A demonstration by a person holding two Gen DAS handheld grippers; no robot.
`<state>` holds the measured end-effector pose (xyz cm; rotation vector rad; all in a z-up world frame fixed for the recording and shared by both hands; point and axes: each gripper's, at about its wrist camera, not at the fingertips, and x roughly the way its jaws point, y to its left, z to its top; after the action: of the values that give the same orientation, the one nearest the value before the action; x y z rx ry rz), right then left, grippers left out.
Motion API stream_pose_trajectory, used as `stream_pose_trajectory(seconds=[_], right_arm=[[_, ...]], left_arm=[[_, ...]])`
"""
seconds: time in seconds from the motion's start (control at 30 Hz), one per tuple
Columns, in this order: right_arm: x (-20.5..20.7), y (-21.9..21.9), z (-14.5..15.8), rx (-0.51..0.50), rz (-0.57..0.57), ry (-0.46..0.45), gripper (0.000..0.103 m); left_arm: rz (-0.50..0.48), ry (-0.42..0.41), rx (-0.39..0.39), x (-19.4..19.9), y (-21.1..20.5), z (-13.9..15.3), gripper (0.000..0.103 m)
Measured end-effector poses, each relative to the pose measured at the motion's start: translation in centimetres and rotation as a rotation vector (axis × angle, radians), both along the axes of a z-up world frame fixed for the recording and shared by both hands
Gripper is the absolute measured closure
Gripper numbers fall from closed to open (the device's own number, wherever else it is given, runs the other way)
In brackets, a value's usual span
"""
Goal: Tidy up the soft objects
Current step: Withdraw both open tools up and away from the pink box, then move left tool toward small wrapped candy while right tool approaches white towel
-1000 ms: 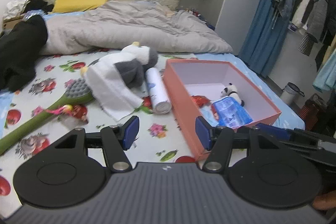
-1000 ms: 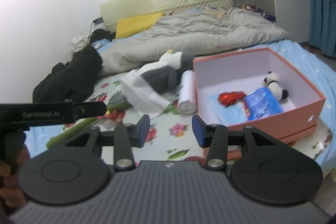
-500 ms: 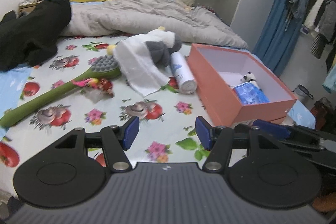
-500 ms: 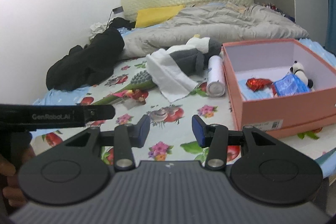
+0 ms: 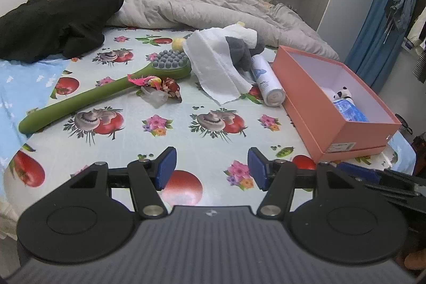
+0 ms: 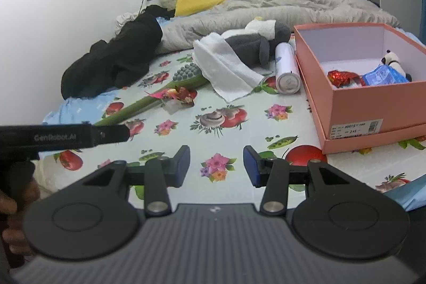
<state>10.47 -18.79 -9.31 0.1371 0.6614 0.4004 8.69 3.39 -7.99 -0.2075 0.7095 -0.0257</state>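
Both tongs (image 5: 211,168) (image 6: 217,165) pulled back w/ jaws apart, plush toy (image 5: 241,44) well ahead.

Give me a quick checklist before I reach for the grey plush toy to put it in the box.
1. Left gripper jaws open, nothing held: ok.
2. Right gripper jaws open, nothing held: ok.
3. Grey plush toy free to lift: not ok, the white cloth drapes over it.
4. Spray can lies against the toy and may roll: not ok.
5. Pink box open, with room beside the panda toy: ok.
6. Toy's grip point: cannot tell, partly hidden.
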Motion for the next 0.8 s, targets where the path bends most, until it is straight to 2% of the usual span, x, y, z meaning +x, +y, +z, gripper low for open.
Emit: stream_pose_trajectory(seconds=[0.3,0.8], right_arm=[[3.6,1.8,-1.5,-0.011,0.028,0.009,0.056],[10.0,2.8,-4.4,-0.004,0.030,0.085,0.055]], left_arm=[[0.016,0.033,-0.011,4.6,1.7,-2.8,0.038],[0.071,0.073,-0.029,11.8,4.1,-5.8,0.038]])
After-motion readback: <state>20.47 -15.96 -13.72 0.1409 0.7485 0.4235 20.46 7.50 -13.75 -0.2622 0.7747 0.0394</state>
